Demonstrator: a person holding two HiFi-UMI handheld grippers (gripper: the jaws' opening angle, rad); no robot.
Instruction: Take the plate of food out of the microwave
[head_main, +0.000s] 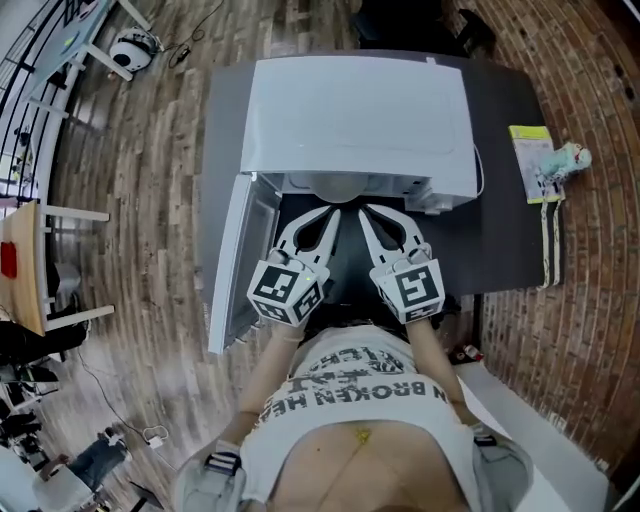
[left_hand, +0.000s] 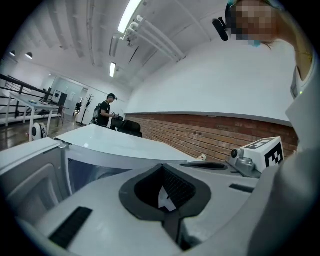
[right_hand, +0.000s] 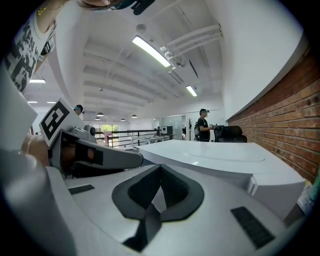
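A white microwave stands on a dark table, its door swung open to the left. In the mouth of its cavity a pale rounded rim shows, probably the plate; the food is hidden. My left gripper and right gripper hover side by side just in front of the opening, tips pointing inward. In the left gripper view the left gripper has its jaws together with nothing between them, above the microwave's top. The right gripper is likewise shut and empty.
The dark table carries a yellow-green booklet and a small toy at its right end. A wooden chair stands on the floor to the left. A person stands far off by a brick wall.
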